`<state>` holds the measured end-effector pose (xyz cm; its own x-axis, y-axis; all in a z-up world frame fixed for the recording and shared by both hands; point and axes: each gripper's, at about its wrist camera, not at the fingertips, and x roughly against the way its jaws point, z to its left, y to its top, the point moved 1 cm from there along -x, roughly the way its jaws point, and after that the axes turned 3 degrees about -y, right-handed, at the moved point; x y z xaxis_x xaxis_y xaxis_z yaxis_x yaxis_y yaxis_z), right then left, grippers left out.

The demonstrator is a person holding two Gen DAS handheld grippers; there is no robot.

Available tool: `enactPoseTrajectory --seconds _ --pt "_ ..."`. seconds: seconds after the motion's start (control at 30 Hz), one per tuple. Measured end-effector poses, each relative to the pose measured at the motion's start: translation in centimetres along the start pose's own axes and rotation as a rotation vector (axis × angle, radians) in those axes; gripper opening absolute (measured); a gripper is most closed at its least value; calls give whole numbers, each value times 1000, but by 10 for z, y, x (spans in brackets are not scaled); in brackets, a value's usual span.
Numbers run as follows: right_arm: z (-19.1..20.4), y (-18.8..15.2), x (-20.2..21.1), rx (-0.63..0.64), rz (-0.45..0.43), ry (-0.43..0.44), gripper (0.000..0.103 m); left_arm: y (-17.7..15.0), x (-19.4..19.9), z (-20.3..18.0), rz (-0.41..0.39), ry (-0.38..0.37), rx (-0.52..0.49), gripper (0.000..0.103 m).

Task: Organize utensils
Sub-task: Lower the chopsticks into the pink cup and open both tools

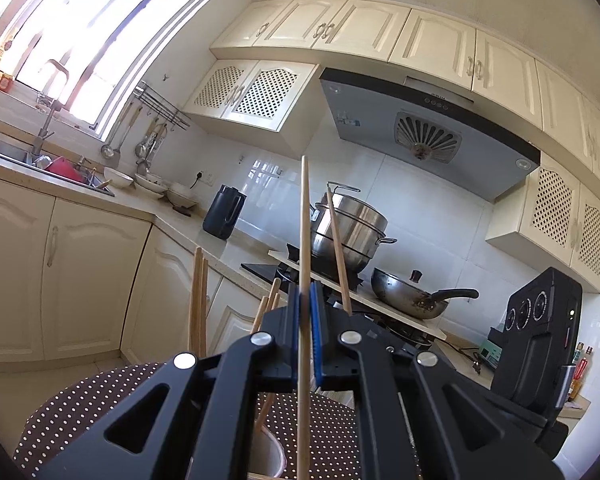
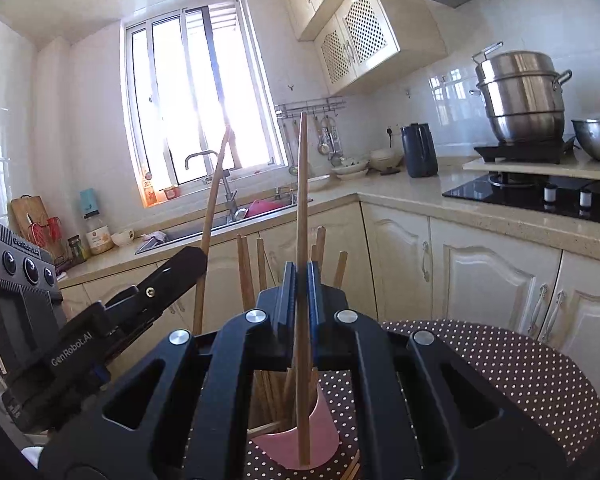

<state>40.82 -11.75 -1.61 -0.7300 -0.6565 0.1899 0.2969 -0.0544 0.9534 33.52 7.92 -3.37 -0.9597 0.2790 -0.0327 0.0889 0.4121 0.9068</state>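
Each hand-held gripper is clamped on 1 chopstick: the left hand-held gripper (image 1: 305, 304) holds its chopstick (image 1: 305, 216) upright, and so does the right hand-held gripper (image 2: 301, 280) with its chopstick (image 2: 301, 184). The pink cup (image 2: 320, 436) of chopsticks stands directly below the right one, on the dotted surface (image 2: 500, 368).

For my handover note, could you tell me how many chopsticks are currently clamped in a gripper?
2: one chopstick upright in the left gripper, another chopstick upright in the right gripper above the pink cup.

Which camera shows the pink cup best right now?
The right wrist view: the pink cup shows below the right gripper, holding chopsticks. The left wrist view shows only part of its rim, under the left gripper.
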Motion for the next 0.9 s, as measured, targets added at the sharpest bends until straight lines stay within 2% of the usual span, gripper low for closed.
enactPoseTrajectory --seconds 0.17,0.4,0.53,0.9 --pt "3 -3 -3 0 -44 36 6 -2 -4 0 -20 26 -38 5" --pt "2 -13 -24 -75 -78 154 6 -4 -10 12 -41 53 -58 5" --pt "-1 -20 -38 -83 -54 217 6 -9 -17 15 -33 53 -86 5" --pt "-9 -36 -49 -88 -59 278 6 -21 -26 20 -39 74 -127 5"
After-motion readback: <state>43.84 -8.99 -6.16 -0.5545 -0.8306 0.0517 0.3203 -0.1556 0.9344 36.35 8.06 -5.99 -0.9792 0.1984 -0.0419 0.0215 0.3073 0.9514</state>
